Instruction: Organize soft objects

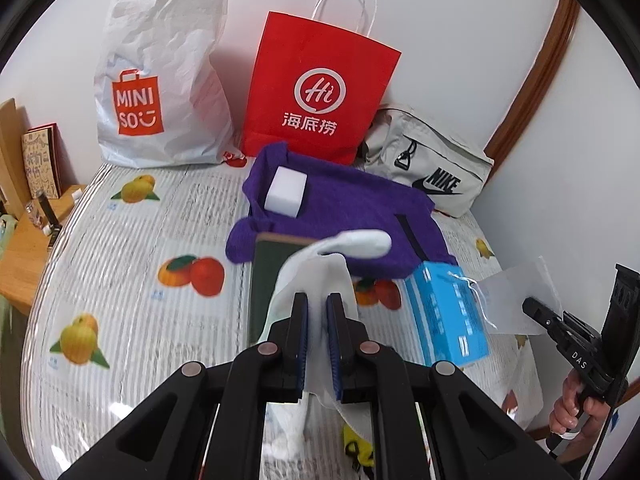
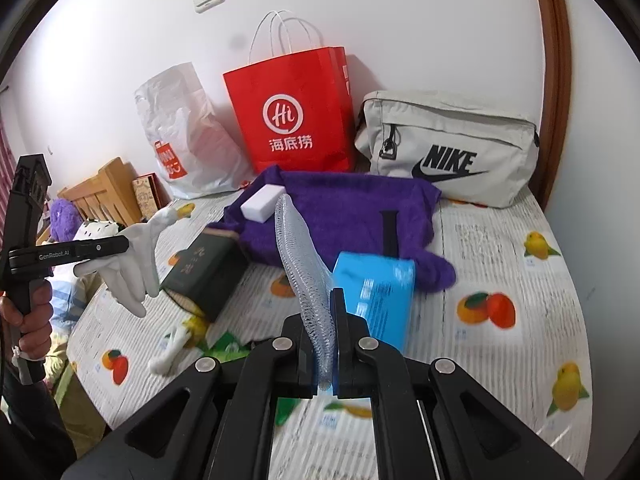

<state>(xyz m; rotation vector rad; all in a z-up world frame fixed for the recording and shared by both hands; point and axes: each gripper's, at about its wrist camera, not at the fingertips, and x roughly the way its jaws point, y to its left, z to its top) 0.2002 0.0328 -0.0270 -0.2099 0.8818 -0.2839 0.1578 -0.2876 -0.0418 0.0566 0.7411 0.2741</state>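
Note:
My left gripper (image 1: 317,300) is shut on a white fabric glove (image 1: 360,242), which hangs from the pads above the bed. In the right wrist view the same gripper (image 2: 126,243) shows at the left with the glove (image 2: 128,276) dangling from it. My right gripper (image 2: 322,312) is shut on a translucent mesh pouch (image 2: 296,248) that stands up from its pads. In the left wrist view that gripper (image 1: 530,307) and the pouch (image 1: 516,292) sit at the right. A purple towel (image 1: 344,200) lies behind, with a white sponge block (image 1: 286,194) on it.
A blue box (image 2: 374,300) and a dark green box (image 2: 208,276) lie in front of the towel on the fruit-print sheet (image 2: 500,360). A red paper bag (image 2: 292,120), a white plastic bag (image 2: 184,148) and a grey Nike bag (image 2: 448,148) stand along the wall. A small white item (image 2: 172,350) lies near the bed's left edge.

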